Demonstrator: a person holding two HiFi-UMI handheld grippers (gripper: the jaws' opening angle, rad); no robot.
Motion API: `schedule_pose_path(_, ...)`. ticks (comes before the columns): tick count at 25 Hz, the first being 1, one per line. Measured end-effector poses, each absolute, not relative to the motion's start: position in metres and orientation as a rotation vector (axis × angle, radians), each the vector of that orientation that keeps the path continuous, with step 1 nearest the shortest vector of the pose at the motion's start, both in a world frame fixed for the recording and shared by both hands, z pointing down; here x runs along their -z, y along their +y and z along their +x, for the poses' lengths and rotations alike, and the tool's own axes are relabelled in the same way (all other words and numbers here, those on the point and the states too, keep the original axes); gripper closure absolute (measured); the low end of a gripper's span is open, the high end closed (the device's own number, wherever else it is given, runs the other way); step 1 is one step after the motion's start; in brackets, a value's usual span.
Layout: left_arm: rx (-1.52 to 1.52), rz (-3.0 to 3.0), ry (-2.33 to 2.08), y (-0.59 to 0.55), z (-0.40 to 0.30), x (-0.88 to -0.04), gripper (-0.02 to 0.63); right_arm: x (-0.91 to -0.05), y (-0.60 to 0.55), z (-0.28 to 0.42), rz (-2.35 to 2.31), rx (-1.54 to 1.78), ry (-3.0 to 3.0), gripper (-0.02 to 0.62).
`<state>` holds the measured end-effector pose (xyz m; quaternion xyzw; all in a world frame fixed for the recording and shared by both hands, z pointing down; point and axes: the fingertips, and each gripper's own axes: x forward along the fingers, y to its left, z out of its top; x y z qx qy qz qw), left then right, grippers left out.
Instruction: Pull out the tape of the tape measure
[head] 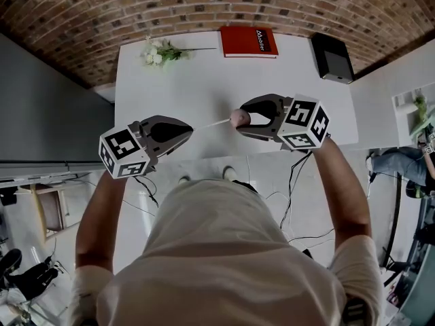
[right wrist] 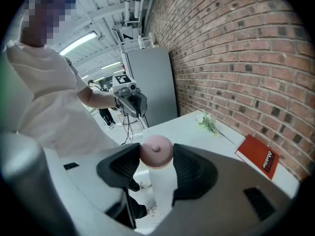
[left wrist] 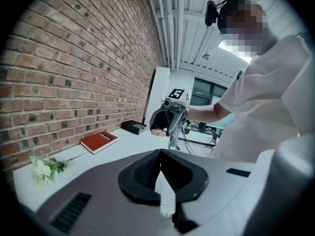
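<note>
We had the white table ahead of us, filling the 12 o'clock part of the head view. A red book lay at its far edge near 12 o'clock, a sprig of flowers toward 11 and a black box toward 1, all well apart from our work. Both tools hung over the table's near edge. The right gripper had its jaws clamped on either side of the round pink tape measure. The left gripper had its jaws pressed together on the free end of the tape. That thin pale strip ran straight between the two, its long axis from about 8 o'clock at the left jaws to 2 o'clock at the case, so the case lay near the left jaws at roughly 2 o'clock. We judged that only a short length was out, and that more would come by drawing the left hand off toward 8 o'clock along that same line while the right held the case steady.
</note>
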<state>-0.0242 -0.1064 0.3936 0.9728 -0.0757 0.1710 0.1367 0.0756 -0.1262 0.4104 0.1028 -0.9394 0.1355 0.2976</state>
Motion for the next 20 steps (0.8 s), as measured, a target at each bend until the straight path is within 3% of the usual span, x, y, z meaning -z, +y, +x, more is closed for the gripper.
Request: schedule_pose_path(20,-0.557,2.776,-0.301,-0.113,-0.049,-0.408,0.609,-0.423,-0.140,0.100,0.335,-0.401,-2.462,0.377)
